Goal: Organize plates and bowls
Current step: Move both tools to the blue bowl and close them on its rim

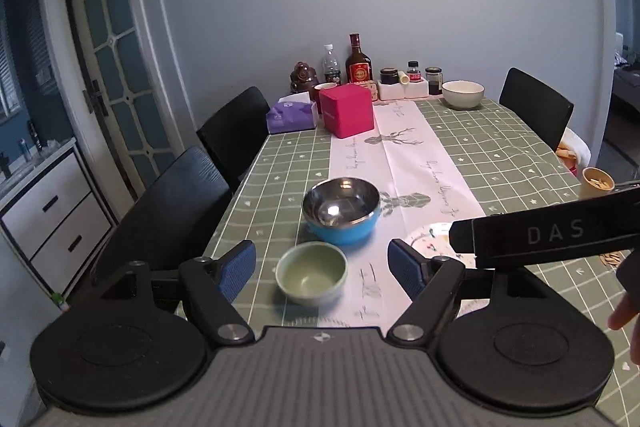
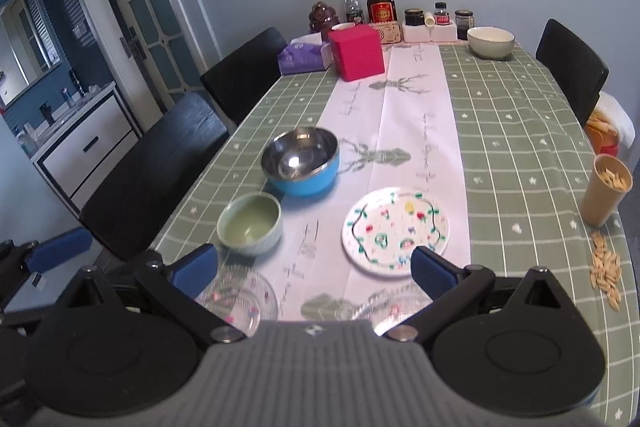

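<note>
Tongs on the left gripper (image 1: 322,269) are wide apart and hold nothing. They hang in the air above the small green bowl (image 1: 311,273), which sits on the table (image 1: 500,147) and touches neither pad. Just behind it stands the blue bowl (image 1: 341,213), shiny inside. The right gripper (image 2: 314,267) is wide apart too, with nothing in it. The flower plate (image 2: 396,230) lies flat just past its right pad. A white bowl (image 2: 490,42) sits far back.
</note>
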Demonstrator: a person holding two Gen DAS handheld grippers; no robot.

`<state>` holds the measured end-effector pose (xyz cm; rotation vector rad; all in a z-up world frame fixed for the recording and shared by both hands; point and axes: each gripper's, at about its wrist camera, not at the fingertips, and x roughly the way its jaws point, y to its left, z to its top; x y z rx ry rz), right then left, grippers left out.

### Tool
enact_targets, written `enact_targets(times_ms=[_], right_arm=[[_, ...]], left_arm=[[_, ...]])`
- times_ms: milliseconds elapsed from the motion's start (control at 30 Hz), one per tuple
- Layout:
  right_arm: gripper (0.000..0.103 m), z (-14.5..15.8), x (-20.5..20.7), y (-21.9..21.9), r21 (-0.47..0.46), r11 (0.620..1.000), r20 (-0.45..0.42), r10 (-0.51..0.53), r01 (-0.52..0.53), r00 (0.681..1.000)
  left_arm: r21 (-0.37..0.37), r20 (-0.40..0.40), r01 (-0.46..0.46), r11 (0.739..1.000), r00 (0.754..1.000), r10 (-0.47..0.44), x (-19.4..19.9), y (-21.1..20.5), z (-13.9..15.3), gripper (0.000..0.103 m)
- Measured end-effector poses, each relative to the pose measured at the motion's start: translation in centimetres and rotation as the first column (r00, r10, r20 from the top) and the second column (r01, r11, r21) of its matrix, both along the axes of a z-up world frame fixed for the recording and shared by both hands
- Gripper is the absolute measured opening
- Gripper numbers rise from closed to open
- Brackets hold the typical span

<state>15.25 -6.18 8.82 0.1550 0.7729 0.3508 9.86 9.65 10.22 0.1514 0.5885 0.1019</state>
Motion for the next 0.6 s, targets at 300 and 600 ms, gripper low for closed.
enact_targets(times_ms=[300, 600], right_arm=[[0.1, -0.5, 9.0, 1.3, 0.018, 0.995, -0.027, -0.101, 0.101, 0.995], [0.1, -6.1, 18.8, 3.6, 0.041, 0.984, -0.153, -0.163, 0.171, 0.975]], left_arm=[[-0.099, -0.113, -0.12, 0.988, 0.988, 0.109, 11.3, 3.7, -3.3, 0.088], [-0.054, -0.289, -0.156, 0.986, 0.948, 0.134, 22.1, 5.9, -9.8, 0.086]])
